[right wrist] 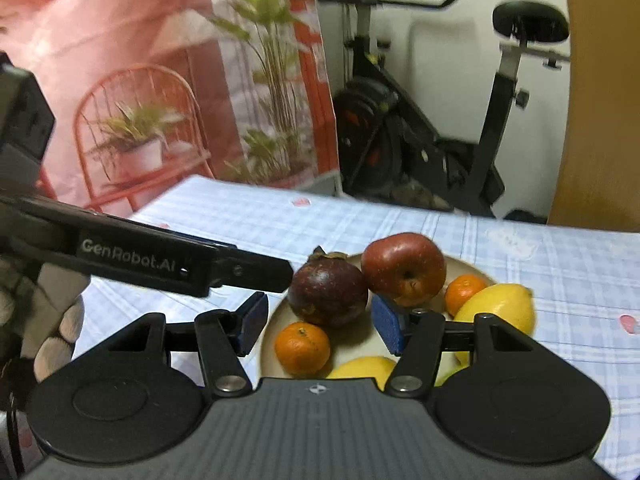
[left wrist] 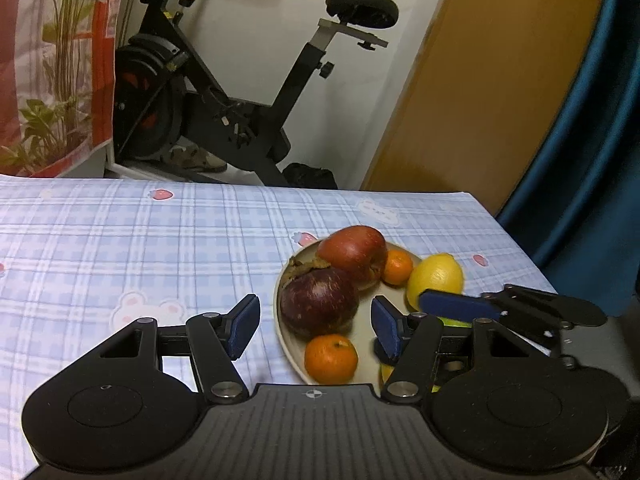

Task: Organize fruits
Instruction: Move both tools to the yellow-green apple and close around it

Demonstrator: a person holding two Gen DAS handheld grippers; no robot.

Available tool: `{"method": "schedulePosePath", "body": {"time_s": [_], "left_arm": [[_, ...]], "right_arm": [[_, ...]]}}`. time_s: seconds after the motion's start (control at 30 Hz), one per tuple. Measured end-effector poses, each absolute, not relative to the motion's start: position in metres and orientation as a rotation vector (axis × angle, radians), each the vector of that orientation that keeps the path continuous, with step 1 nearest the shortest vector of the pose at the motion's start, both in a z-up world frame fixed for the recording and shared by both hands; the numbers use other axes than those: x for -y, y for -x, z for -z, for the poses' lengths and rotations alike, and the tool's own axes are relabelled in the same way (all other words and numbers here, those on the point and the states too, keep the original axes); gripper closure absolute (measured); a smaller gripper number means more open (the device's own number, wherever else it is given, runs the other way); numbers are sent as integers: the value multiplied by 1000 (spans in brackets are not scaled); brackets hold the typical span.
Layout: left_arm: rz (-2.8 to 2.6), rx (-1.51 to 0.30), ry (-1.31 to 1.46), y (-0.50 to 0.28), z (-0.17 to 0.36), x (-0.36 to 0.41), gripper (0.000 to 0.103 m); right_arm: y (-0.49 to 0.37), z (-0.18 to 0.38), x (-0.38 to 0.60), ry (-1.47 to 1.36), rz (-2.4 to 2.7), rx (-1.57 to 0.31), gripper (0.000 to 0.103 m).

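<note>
A beige plate (left wrist: 280, 332) (right wrist: 267, 344) on the checked tablecloth holds a purple mangosteen (left wrist: 318, 305) (right wrist: 327, 293), a red apple (left wrist: 354, 254) (right wrist: 404, 267), two mandarins (left wrist: 331, 358) (left wrist: 398, 266) (right wrist: 302, 347) (right wrist: 464, 292) and lemons (left wrist: 436, 278) (right wrist: 496, 308) (right wrist: 364, 366). My left gripper (left wrist: 314, 326) is open and empty, its pads either side of the mangosteen and the near mandarin. My right gripper (right wrist: 320, 326) is open and empty just above the near part of the plate. It shows from the side in the left wrist view (left wrist: 460, 306). A left gripper finger (right wrist: 256, 274) reaches the mangosteen in the right wrist view.
The blue checked tablecloth (left wrist: 140, 248) covers the table to the left and behind the plate. An exercise bike (left wrist: 240, 92) stands behind the table, with a wooden door (left wrist: 480, 100) and a blue curtain (left wrist: 592, 160) at the right. The table's right edge runs close to the plate.
</note>
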State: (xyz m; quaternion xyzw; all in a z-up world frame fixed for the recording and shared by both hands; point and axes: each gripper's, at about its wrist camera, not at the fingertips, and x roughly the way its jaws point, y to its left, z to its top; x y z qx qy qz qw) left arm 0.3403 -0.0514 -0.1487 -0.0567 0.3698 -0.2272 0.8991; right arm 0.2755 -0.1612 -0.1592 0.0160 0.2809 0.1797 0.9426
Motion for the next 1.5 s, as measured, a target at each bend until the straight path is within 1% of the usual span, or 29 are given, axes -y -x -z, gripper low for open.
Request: {"method": "schedulePosePath", "body": {"time_s": [0.3,0.47,0.53,0.57,0.97,1.07,1.3,1.5], "left_arm": [[506,-776,80,-304,150,59,40],[533,-792,64,-290,155,68,41],[543,-799,57,-285,158,71,48],[548,-806,52,-283,159,72,49],[592,-836,-6,-272,172,93,50],[610,-840,-21,-271,178,101,50],[628,-848,-57,-269,186,109,50],[628,-856,-96,-267,191,115,55]], "right_arm": [[-210,162,176,-56,-381,-471,43],[-189,183,173,-49,-379,-492,46],[-187,192,173,-55,-374,-513,47],[-187,196,173,-62,-373,-521,48],[-190,211,169,-29,-390,-576,50],[-189,216,165,-15,-392,-606,55],[-187,219,163,-16,-395,-605,55],[-190,221,165,-45,-400,-629,56]]}}
